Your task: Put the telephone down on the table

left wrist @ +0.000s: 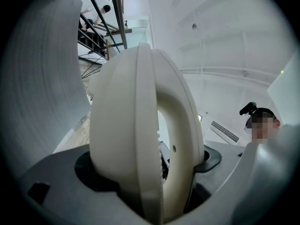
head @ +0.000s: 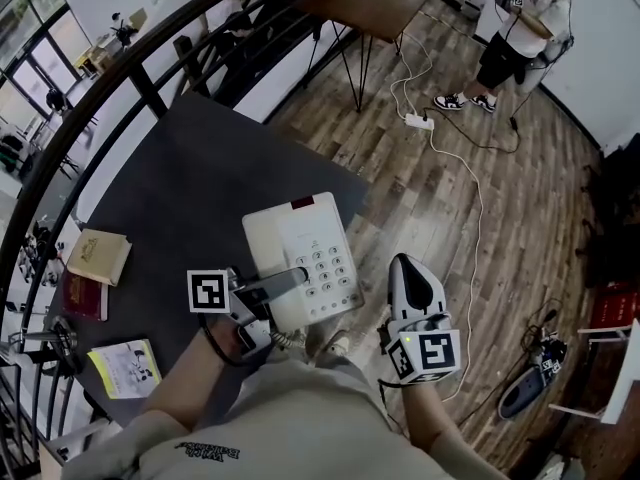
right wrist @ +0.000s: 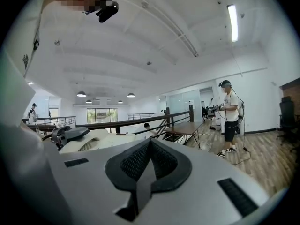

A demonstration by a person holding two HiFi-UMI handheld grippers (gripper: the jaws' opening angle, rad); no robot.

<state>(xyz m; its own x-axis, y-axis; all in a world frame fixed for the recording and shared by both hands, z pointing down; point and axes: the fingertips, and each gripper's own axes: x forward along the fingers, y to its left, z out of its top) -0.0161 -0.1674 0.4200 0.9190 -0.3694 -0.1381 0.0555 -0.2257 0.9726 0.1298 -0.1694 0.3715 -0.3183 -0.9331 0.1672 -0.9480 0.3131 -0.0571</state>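
The white telephone [head: 312, 251], with a keypad and a red strip at its top, lies flat over the near right corner of the dark table [head: 190, 183]. Whether it touches the table I cannot tell. My left gripper [head: 288, 279] reaches in from the left and is shut on the phone's cream handset [left wrist: 136, 125], which fills the left gripper view between the jaws of the left gripper [left wrist: 150, 172]. The right gripper [head: 405, 268] hangs off the table's right edge above the wooden floor, shut with nothing in it. The right gripper [right wrist: 149, 165] sees the telephone [right wrist: 93, 143] on its left.
A tan book [head: 98, 256], a red book [head: 85, 296] and a yellow-green booklet [head: 125, 368] lie at the table's left. A dark railing [head: 120, 63] runs behind. On the floor are a power strip [head: 419, 121] and cables. Another person [head: 510, 38] stands far right.
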